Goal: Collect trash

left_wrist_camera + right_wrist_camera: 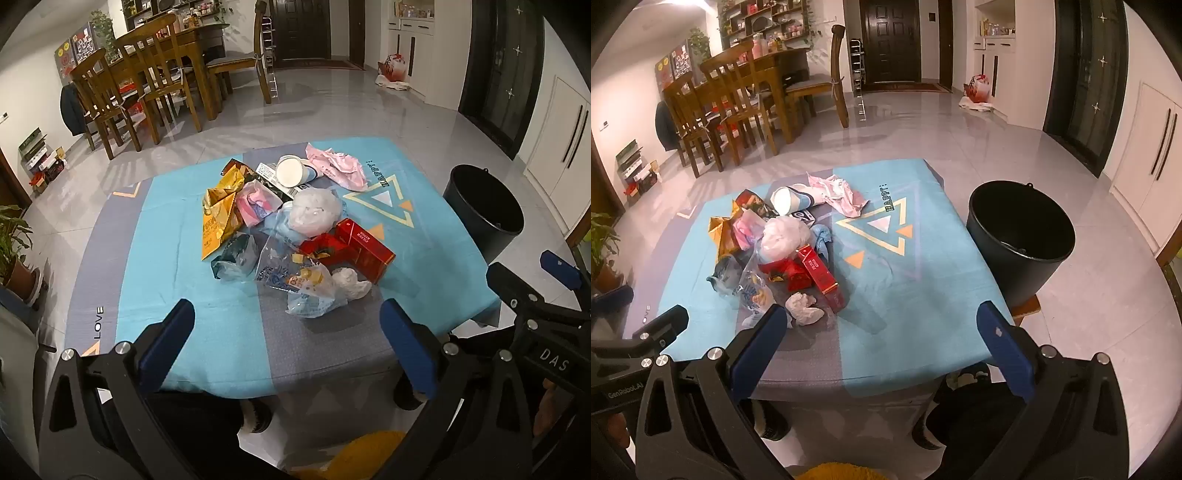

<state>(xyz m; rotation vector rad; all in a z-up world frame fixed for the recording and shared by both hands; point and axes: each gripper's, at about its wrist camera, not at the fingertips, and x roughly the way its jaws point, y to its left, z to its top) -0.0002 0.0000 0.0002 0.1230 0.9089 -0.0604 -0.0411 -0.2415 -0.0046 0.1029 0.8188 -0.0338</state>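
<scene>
The left gripper (288, 328) is hovering over the near edge of the table (166, 266), jaws spread wide and holding nothing. Ahead of it, the trash pile (295, 229) is lying mid-cloth (gold wrapper, paper cup, red box, crumpled tissue). The right gripper (882, 332) is gaping equally wide, also empty. The black bucket (1019, 240) is standing just beside the table's right edge.

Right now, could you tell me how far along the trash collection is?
Nothing looks done: the whole trash pile, including the red box and paper cup, lies on the tablecloth. Nothing is in hand: the left tool and right tool are open and empty. Everything is left to go into the black bucket.
</scene>
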